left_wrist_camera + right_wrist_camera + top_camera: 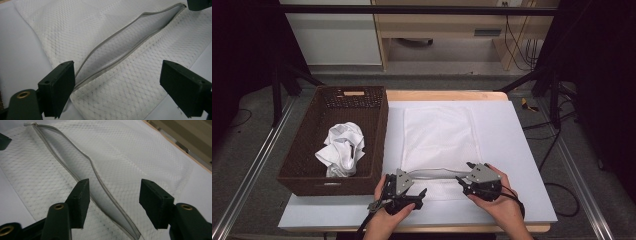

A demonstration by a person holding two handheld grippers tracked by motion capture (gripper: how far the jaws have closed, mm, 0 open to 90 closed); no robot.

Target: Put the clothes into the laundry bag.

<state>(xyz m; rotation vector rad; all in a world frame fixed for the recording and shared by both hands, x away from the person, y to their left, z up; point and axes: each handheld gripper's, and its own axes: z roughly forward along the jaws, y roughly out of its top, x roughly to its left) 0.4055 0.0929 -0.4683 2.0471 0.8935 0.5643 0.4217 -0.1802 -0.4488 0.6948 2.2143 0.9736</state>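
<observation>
Mesh laundry bag lies flat mid-counter, its grey zipper gaping along the near edge. Left gripper hovers at the zipper's left end, fingers wide apart, gripping nothing. Right gripper straddles the right end, fingers half-spread around the zipper, not pinching.

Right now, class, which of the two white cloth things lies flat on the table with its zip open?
The mesh laundry bag, spread flat on the table with its grey zip gaping. The other, a crumpled white cloth, sits bunched in the brown basket.
</observation>
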